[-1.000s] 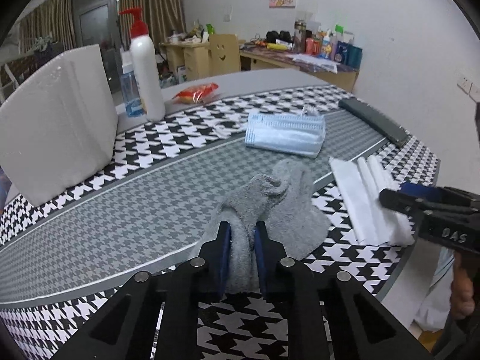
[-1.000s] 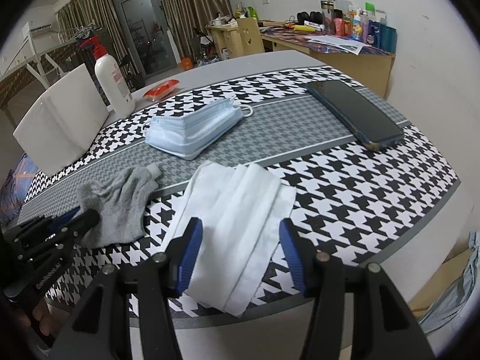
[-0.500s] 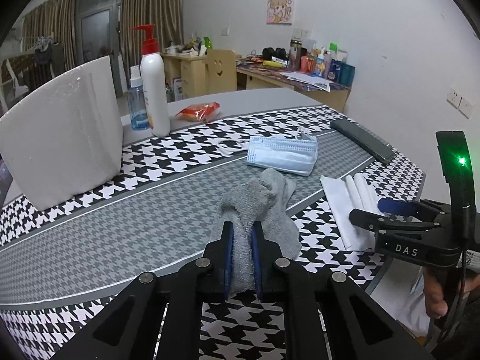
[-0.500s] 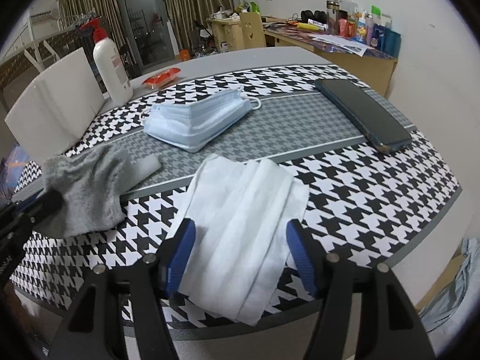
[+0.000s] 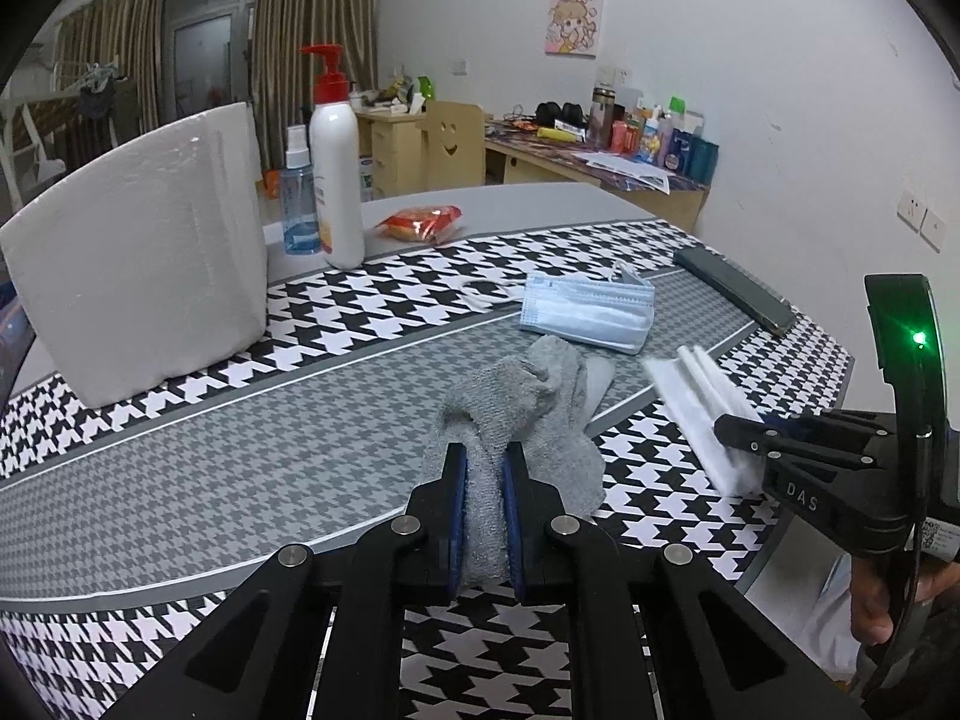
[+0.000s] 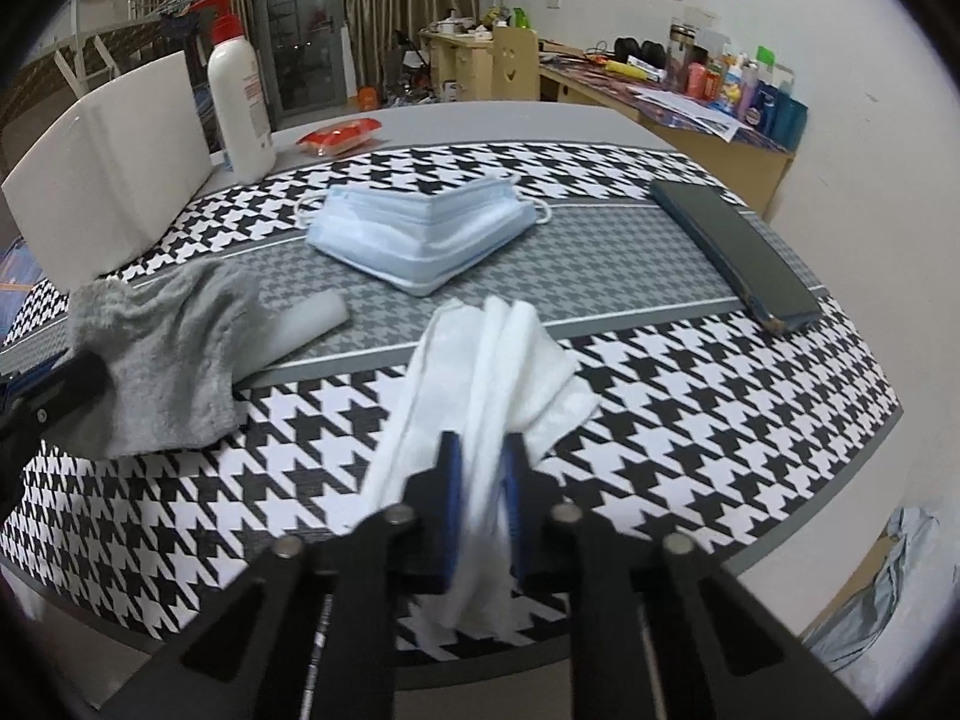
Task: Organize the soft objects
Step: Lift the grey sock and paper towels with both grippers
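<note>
left tongs (image 5: 485, 468) pinch grey sock (image 5: 528, 396); right tongs (image 6: 485, 450) just clamped white cloth (image 6: 498, 354) at table edge (image 6: 840, 450).

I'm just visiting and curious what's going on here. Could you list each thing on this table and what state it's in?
Left gripper: shut on the grey sock.
Right gripper: just closed, shut on the white cloth, bunching it.
Blue face masks: stacked, untouched.
Pump bottle: upright.
Dark phone: lying flat.
</note>
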Available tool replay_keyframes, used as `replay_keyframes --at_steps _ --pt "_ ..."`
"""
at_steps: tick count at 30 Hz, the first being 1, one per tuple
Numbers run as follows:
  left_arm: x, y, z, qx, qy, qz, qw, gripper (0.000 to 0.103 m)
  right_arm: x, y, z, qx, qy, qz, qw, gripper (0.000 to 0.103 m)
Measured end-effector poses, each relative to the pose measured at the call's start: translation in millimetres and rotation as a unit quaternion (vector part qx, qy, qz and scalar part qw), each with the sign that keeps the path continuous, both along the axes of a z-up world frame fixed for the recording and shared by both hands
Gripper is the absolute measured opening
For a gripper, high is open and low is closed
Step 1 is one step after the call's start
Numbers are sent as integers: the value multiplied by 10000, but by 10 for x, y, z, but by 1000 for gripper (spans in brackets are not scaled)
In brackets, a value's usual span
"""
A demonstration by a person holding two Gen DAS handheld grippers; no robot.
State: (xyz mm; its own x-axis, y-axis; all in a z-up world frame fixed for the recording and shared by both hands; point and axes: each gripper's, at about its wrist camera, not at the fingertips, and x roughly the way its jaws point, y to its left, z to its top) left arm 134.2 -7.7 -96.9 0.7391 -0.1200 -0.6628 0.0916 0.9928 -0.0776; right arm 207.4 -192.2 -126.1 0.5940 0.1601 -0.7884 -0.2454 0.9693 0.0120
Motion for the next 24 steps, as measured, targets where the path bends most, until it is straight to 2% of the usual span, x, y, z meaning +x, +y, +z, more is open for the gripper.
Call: replay_keyframes --at_steps 4,24 --pt "-47 74 62 9 -104 73 9999 12 -16 -13 47 367 87 98 9992 7" --pt "-186 309 424 148 -589 314 9977 12 -219 286 598 760 -603 660 9931 7"
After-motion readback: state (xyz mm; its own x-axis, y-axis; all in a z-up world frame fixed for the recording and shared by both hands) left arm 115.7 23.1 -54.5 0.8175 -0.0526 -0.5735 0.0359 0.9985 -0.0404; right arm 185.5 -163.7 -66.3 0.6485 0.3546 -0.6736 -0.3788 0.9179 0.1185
